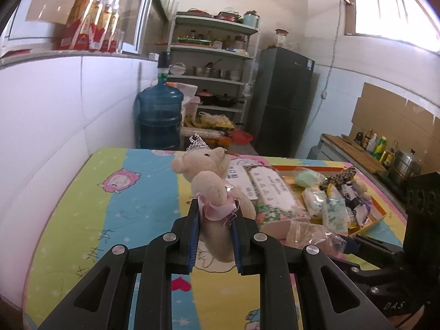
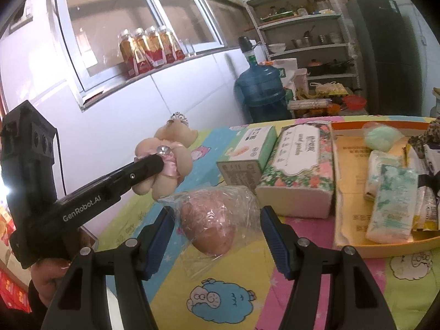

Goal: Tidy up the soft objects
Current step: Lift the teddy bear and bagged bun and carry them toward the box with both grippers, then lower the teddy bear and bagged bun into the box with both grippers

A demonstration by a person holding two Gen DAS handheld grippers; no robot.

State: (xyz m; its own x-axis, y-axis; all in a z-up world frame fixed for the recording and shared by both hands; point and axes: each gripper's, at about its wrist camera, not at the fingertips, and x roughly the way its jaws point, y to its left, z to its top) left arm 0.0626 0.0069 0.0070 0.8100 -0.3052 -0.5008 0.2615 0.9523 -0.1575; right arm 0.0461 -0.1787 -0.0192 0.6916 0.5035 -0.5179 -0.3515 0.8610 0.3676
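Right gripper (image 2: 217, 225), blue-padded black jaws apart, brackets pinkish-brown soft object in clear crinkled plastic bag (image 2: 214, 220); pad contact not discernible. Left gripper (image 2: 154, 162) clamps small beige plush bear with tiara and pink skirt (image 2: 167, 162), clear of cartoon-print tablecloth (image 2: 233, 288). Floral tissue box (image 2: 299, 165) beside orange cardboard tray (image 2: 349, 192).

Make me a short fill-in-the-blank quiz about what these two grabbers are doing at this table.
1. The left gripper is shut on a ____ wearing a tiara.
2. The right gripper straddles a pink toy wrapped in clear ____.
3. The mint-green ball lies in the orange ____.

Missing words: teddy bear; plastic; tray
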